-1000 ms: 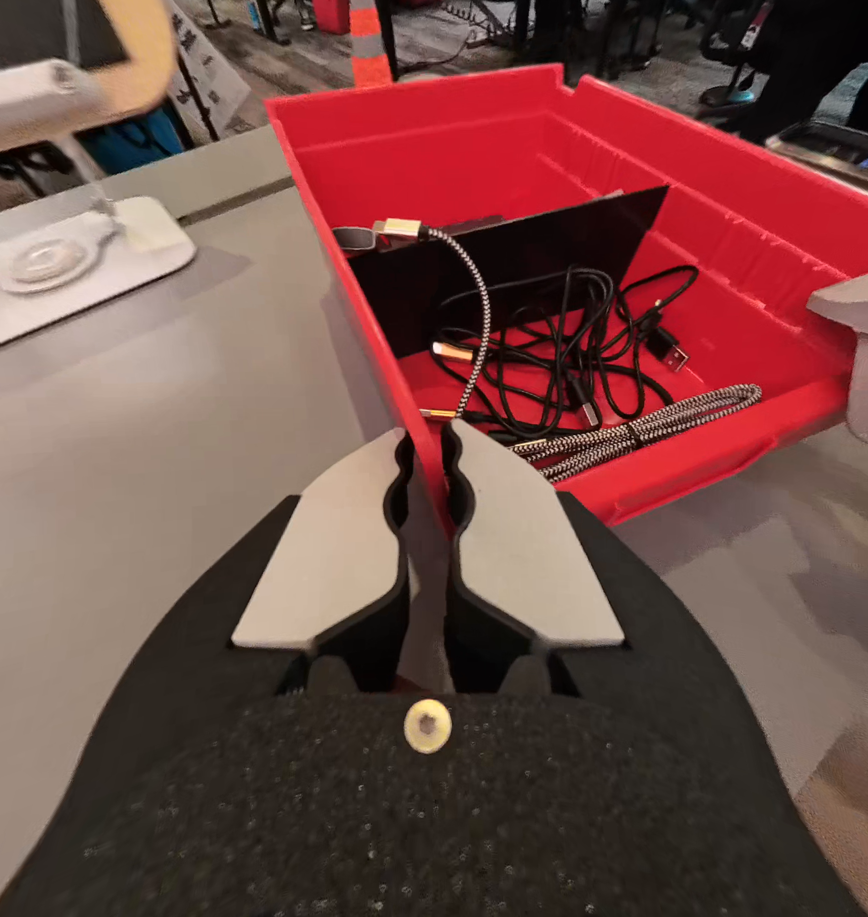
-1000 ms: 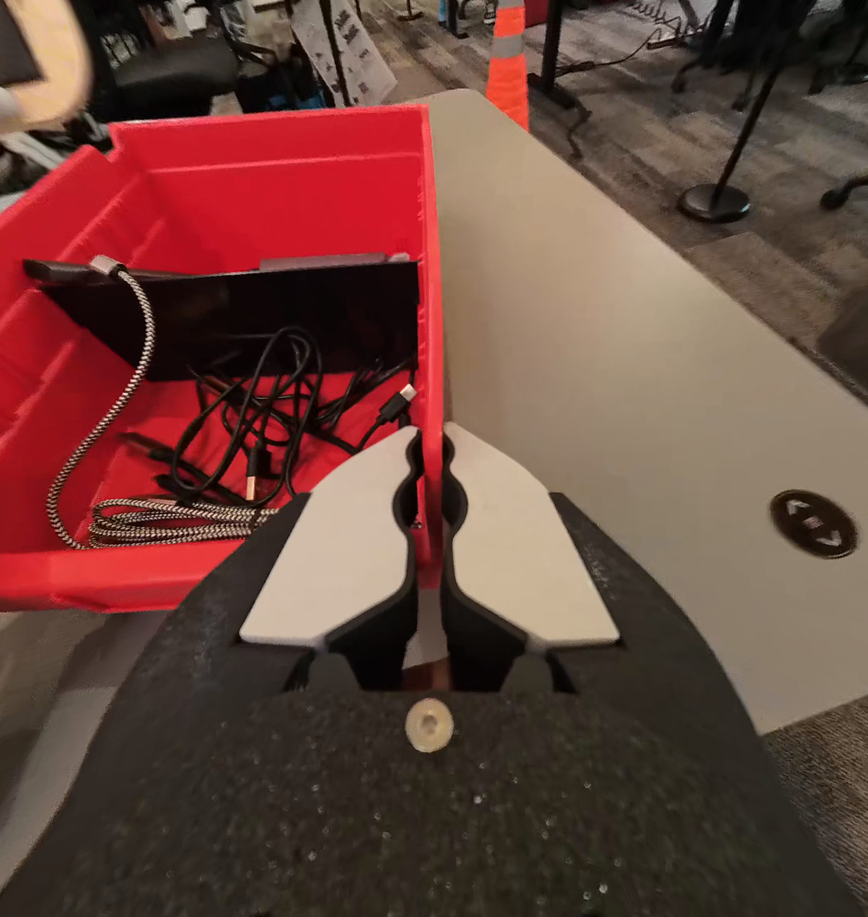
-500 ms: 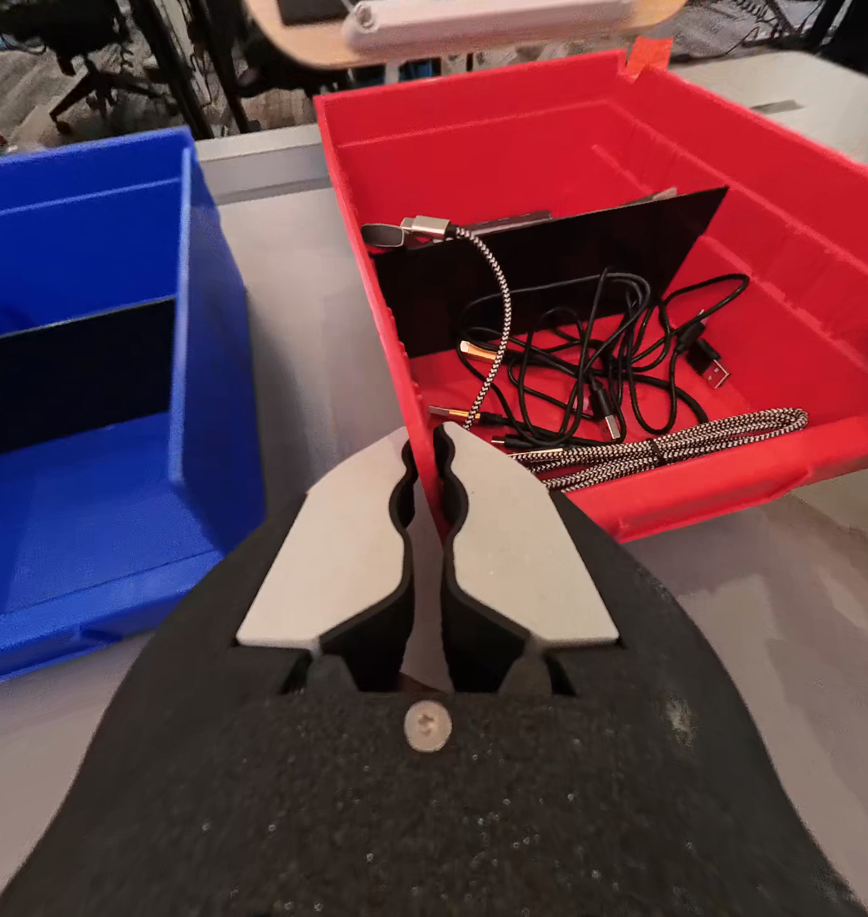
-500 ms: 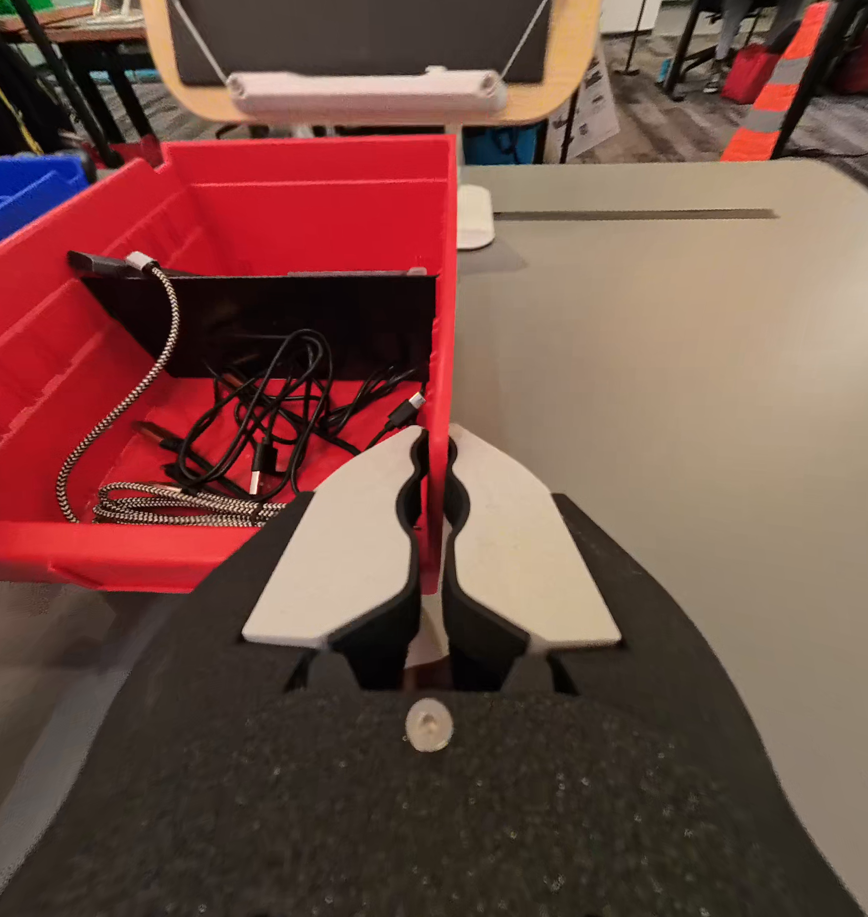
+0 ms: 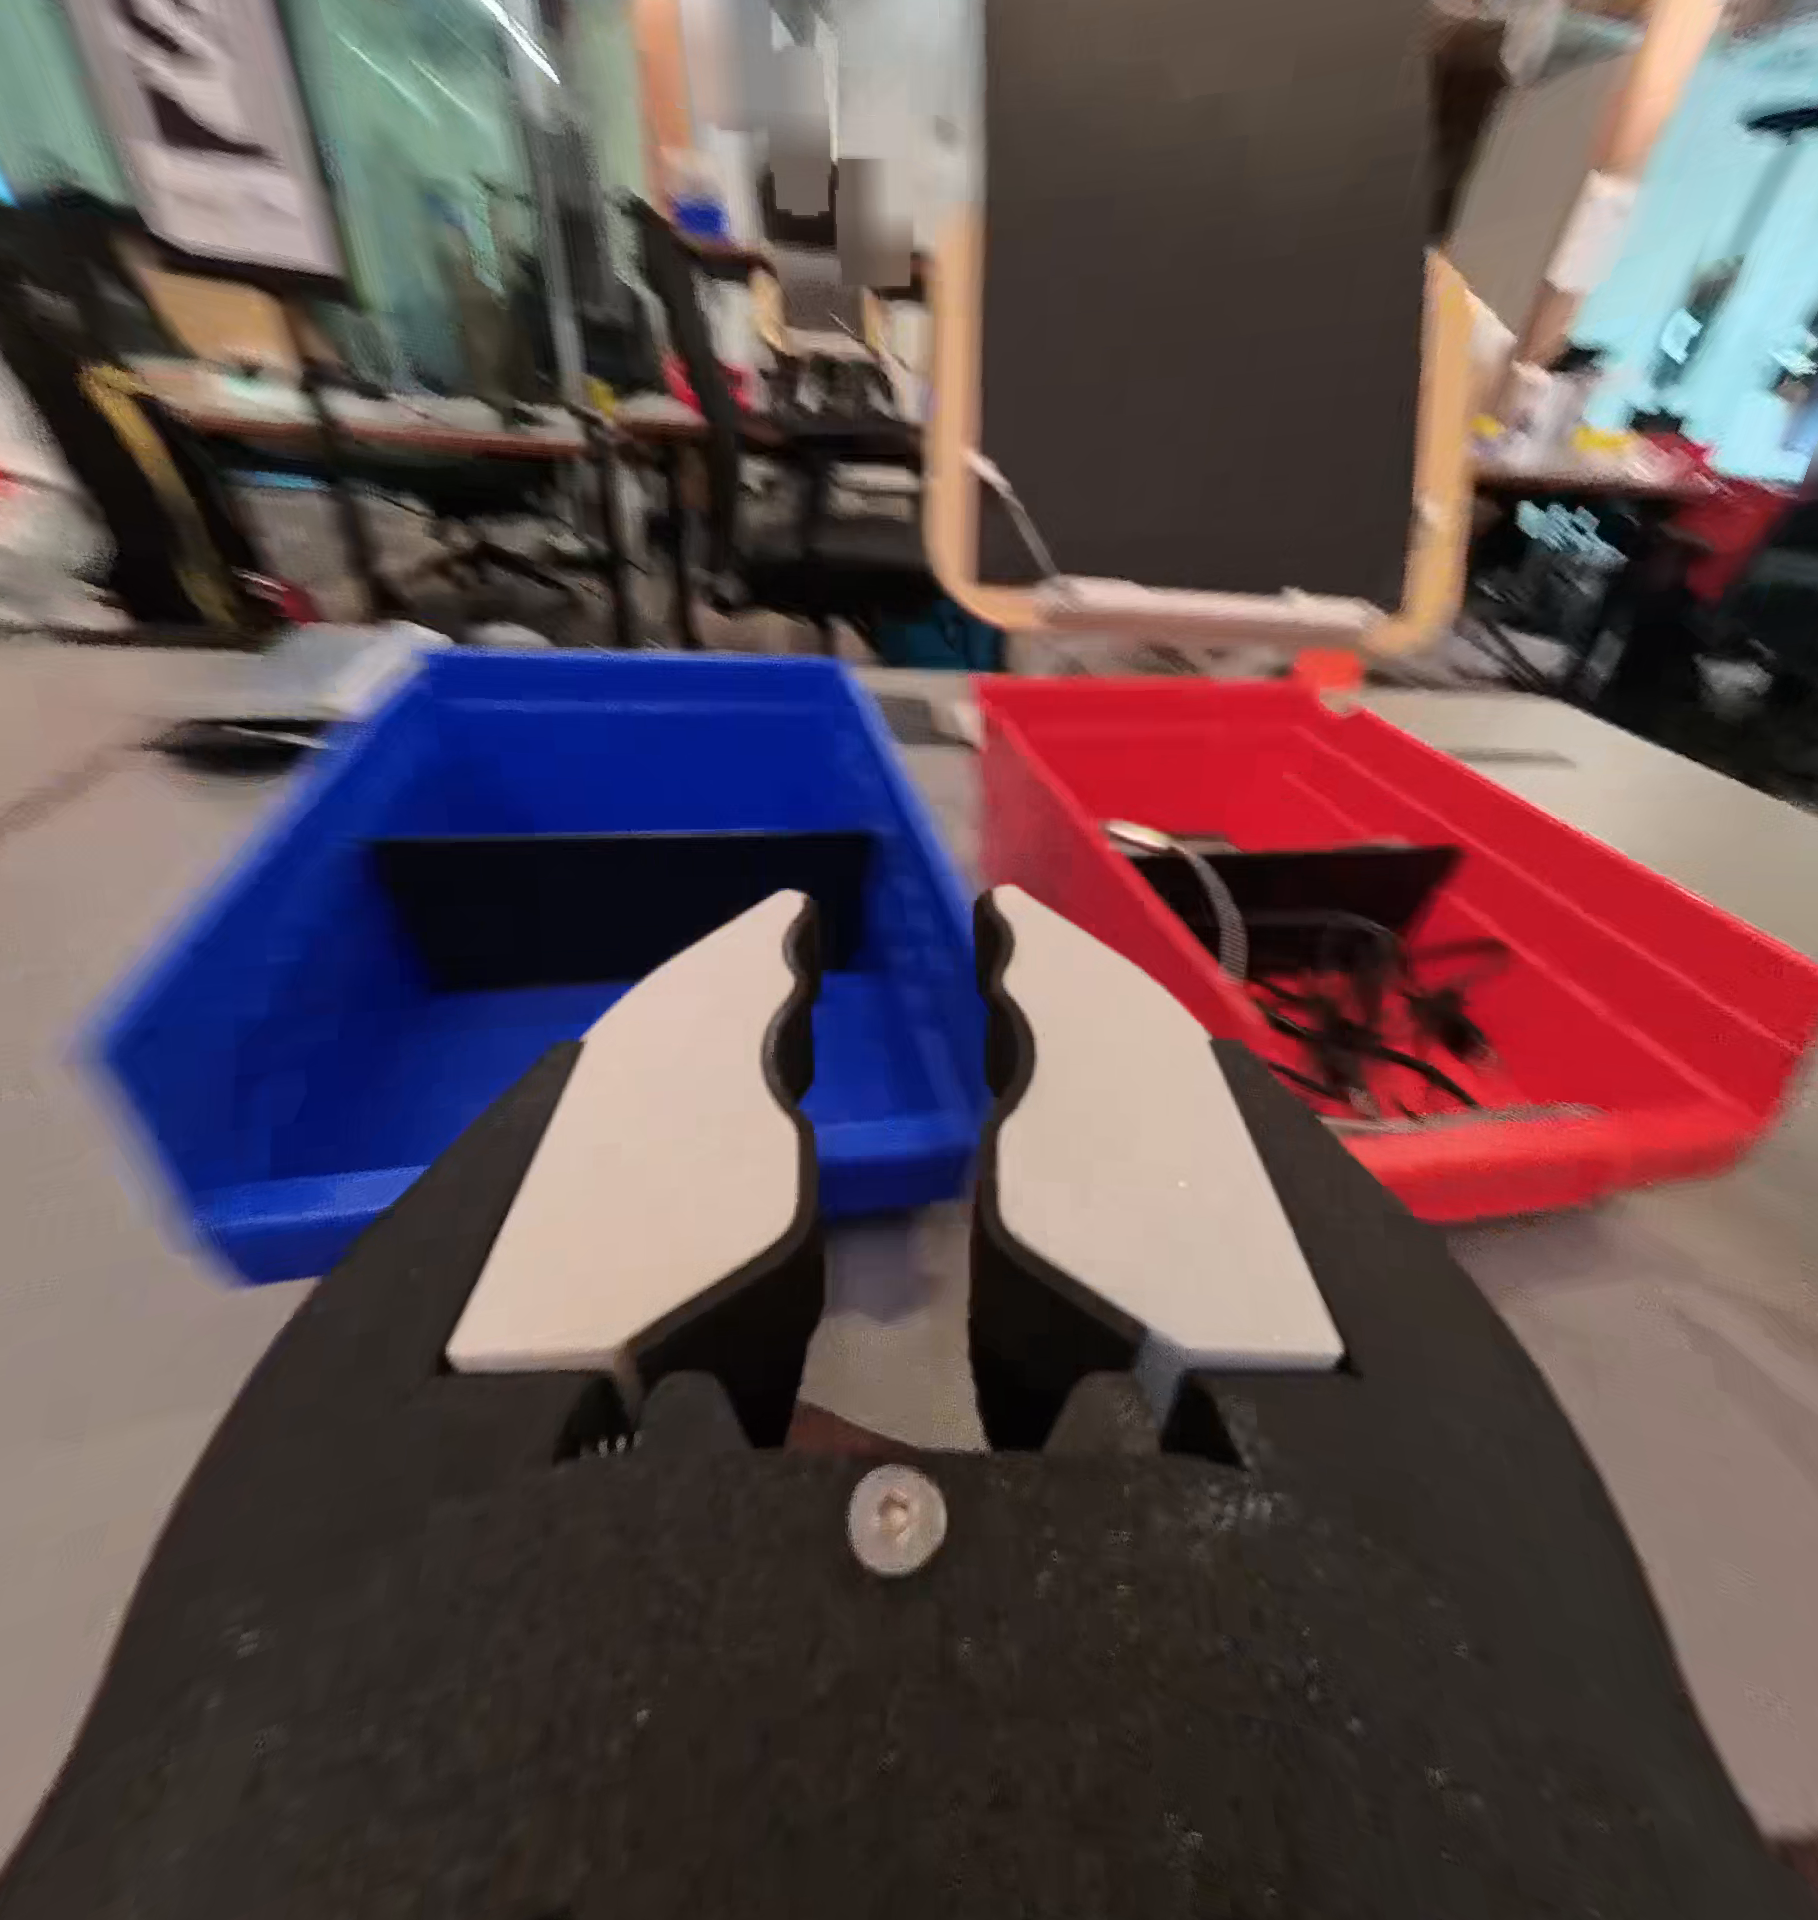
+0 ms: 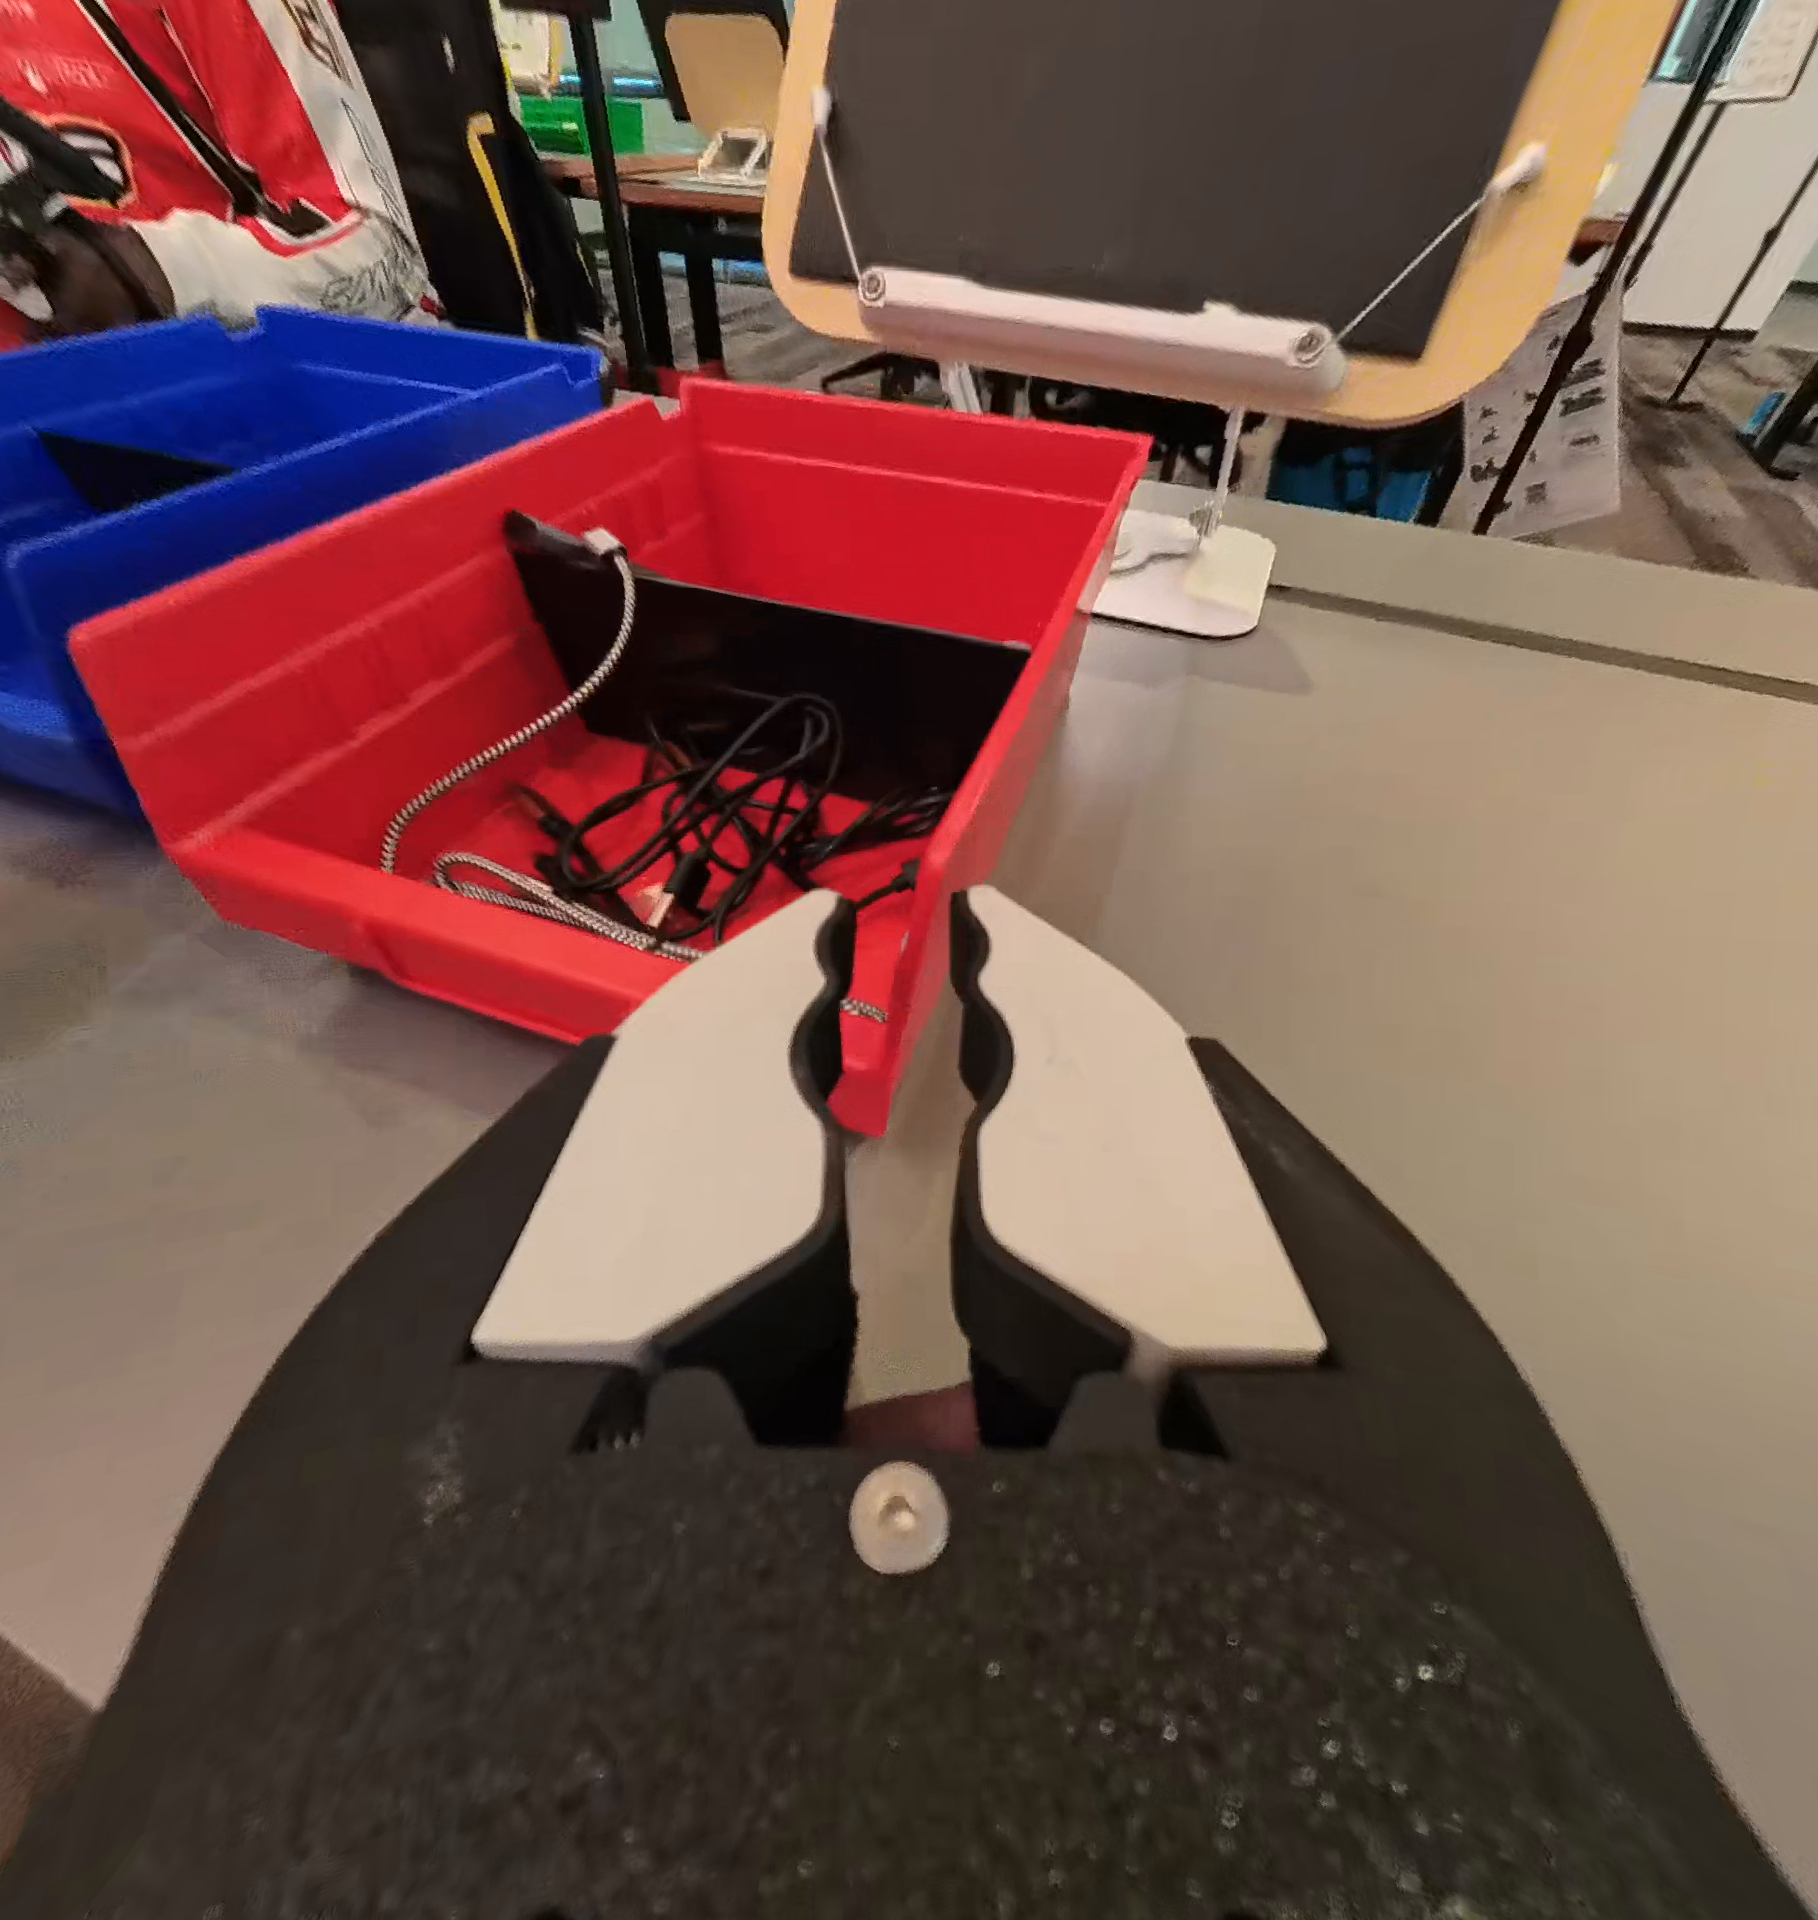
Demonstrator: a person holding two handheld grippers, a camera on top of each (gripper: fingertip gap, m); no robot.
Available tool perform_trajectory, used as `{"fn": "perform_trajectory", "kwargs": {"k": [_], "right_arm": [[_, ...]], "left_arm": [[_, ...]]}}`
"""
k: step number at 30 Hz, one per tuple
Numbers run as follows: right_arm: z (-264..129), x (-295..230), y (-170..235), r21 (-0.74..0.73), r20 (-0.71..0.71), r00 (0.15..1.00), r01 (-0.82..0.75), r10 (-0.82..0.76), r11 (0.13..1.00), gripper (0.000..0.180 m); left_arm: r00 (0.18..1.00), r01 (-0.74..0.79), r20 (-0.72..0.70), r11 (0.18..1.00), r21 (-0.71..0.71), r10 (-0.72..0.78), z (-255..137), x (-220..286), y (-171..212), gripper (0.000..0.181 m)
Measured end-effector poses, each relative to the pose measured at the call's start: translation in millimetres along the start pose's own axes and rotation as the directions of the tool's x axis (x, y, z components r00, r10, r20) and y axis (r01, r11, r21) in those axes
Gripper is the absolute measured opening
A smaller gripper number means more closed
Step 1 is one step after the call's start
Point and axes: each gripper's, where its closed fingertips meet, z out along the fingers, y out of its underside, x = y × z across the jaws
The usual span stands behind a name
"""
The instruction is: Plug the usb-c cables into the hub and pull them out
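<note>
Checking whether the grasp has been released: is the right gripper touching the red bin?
Cannot tell. In the right wrist view the right gripper is open astride the red bin wall, hiding any contact.

Grey tabletop (image 6: 1404, 883), smooth, with a seam line across the far part. Resting directly on it: blue bin (image 5: 292, 997) to the left, red bin (image 6: 292, 727) just beside it, apart; white stand base (image 6: 1196, 582) behind the red bin's far corner.

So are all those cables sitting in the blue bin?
No. In the right wrist view the cables lie tangled in the red bin, while the blue bin beside it shows only a black divider.
</note>
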Motion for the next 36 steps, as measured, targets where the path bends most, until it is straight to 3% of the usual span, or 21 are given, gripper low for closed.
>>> {"fn": "perform_trajectory", "kwargs": {"k": [2, 4, 9, 11, 14, 20, 23, 28, 30, 33, 36], "right_arm": [[-0.9, -1.5, -2.4, 0.008, 0.005, 1.0, -0.018, 0.018, 1.0, 0.017], [-1.3, -5.7, -2.2, 0.017, 0.01, 1.0, -0.006, 0.006, 1.0, 0.016], [-5.4, -39.1, -7.6, 0.053, 0.062, 0.997, 0.044, -0.048, 0.998, 0.015], [-11.0, -65.1, -9.6, 0.081, 0.115, 0.988, 0.09, -0.099, 0.993, 0.015], [-16.1, -114.7, 4.7, 0.064, 0.239, 0.959, 0.143, -0.154, 0.988, 0.015], [-6.8, -214.2, 27.8, -0.073, 0.446, 0.888, 0.163, -0.114, 0.984, 0.019], [14.9, -242.0, 11.7, -0.073, 0.415, 0.899, 0.187, -0.141, 0.98, 0.034], [52.2, -251.3, 6.8, -0.188, 0.203, 0.978, 0.093, -0.054, 0.978, 0.043], [58.4, -247.3, 10.7, -0.217, 0.131, 0.991, 0.049, -0.021, 0.975, 0.035], [58.5, -241.0, 13.2, -0.212, 0.102, 0.995, 0.007, 0.015, 0.977, 0.009], [52.7, -240.1, 12.1, -0.217, 0.12, 0.992, -0.002, 0.029, 0.976, 0.007]], "left_arm": [[0.992, 0.005, 0.122, 0.999, 0.035, -0.01, -17.8, -60.5, -6.9, 0.031], [0.975, 0.026, 0.223, 0.999, -0.028, -0.019, -23.7, -117.1, 9.0, 0.035], [0.974, 0.164, 0.192, 0.96, -0.229, -0.12, 14.7, -172.4, 58.5, 0.046], [0.978, 0.194, 0.129, 0.941, -0.277, -0.164, 28.9, -168.2, 71.3, 0.038], [0.987, 0.095, 0.157, 0.935, -0.342, -0.042, 31.4, -173.1, 83.3, 0.003], [0.987, 0.067, 0.159, 0.897, -0.438, 0.004, 5.1, -160.4, 87.6, 0.003], [0.981, 0.118, 0.192, 0.878, -0.465, -0.03, -23.7, -147.2, 90.1, 0.003], [0.98, 0.093, 0.198, 0.877, -0.472, 0.002, -57.6, -126.1, 93.5, 0.002], [0.982, 0.085, 0.189, 0.883, -0.461, 0.005, -70.7, -120.0, 94.4, 0.003], [0.982, 0.071, 0.188, 0.893, -0.445, 0.016, -88.9, -114.9, 95.4, 0.003], [0.979, 0.042, 0.199, 0.913, -0.406, 0.044, -101.0, -107.3, 88.2, 0.004]]}}
